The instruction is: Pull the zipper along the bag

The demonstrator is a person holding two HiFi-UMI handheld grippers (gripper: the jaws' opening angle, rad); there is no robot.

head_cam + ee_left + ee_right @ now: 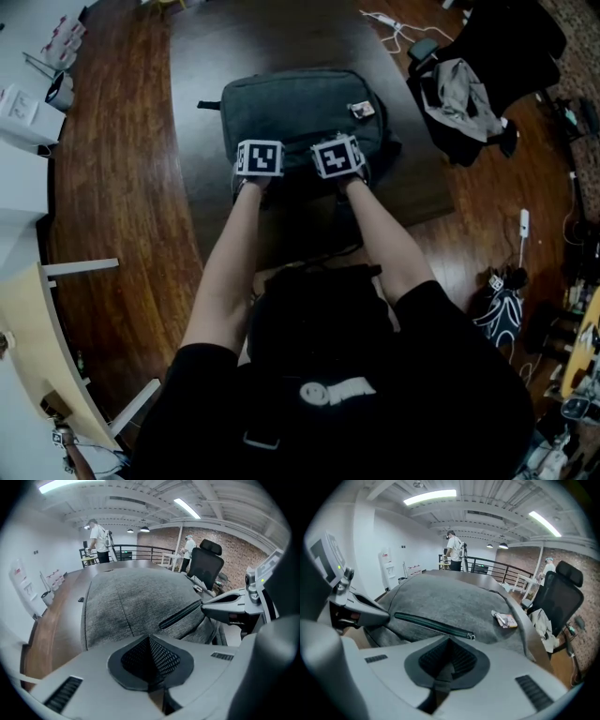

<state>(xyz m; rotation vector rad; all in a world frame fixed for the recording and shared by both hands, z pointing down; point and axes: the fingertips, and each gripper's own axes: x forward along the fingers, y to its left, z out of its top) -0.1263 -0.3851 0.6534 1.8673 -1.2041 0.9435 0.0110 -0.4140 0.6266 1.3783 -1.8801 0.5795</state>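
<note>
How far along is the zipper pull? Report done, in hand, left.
Done: grippers sit at the near edge of the bag. In hand: the right gripper is shut on a dark strip, possibly a zipper pull; the left gripper is shut, hold unclear. Left: the pull; the pocket zipper looks closed, slider at its end.

I find no words or numbers that I can read. The two marker cubes (260,157) bear only black-and-white square patterns. The small tag (363,110) on the bag (291,108) and the white print (337,389) on my shirt are illegible.
</note>
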